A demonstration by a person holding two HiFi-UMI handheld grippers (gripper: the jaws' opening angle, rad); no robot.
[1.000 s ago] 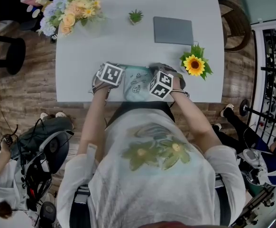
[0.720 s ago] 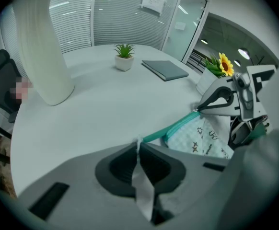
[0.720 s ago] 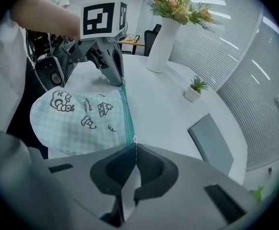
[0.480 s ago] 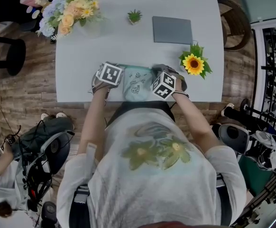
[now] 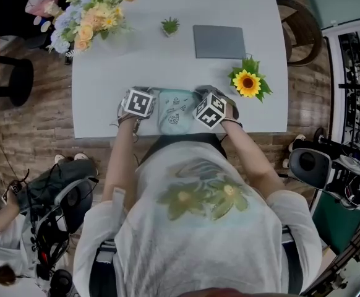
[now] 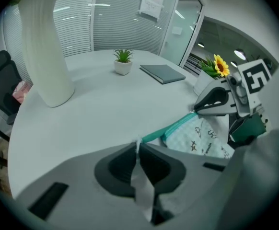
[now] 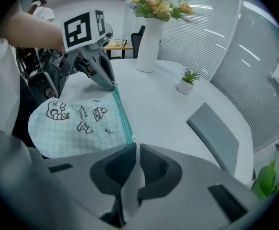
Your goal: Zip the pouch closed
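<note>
A mint-green checked pouch (image 5: 175, 111) with small cartoon prints lies at the table's near edge, between my two grippers. Its teal zipper (image 7: 122, 114) runs along the far edge in a straight line from one gripper to the other. My left gripper (image 6: 137, 146) is shut on the pouch's left end, where a pale scrap of fabric shows between the pads. My right gripper (image 7: 134, 146) is shut on a small white piece, apparently the pull, at the zipper's right end. From above, the marker cubes of the left gripper (image 5: 138, 102) and right gripper (image 5: 210, 110) hide the jaws.
The white table (image 5: 167, 60) holds a white vase of flowers (image 5: 96, 11) at the far left, a small potted plant (image 5: 169, 25), a grey notebook (image 5: 219, 41) and a sunflower (image 5: 247, 83) to the right. Chairs and other people are around the table.
The right gripper's cube has turned slightly, showing a small roll. The left gripper and pouch stay in place. The head view has shifted a little.
</note>
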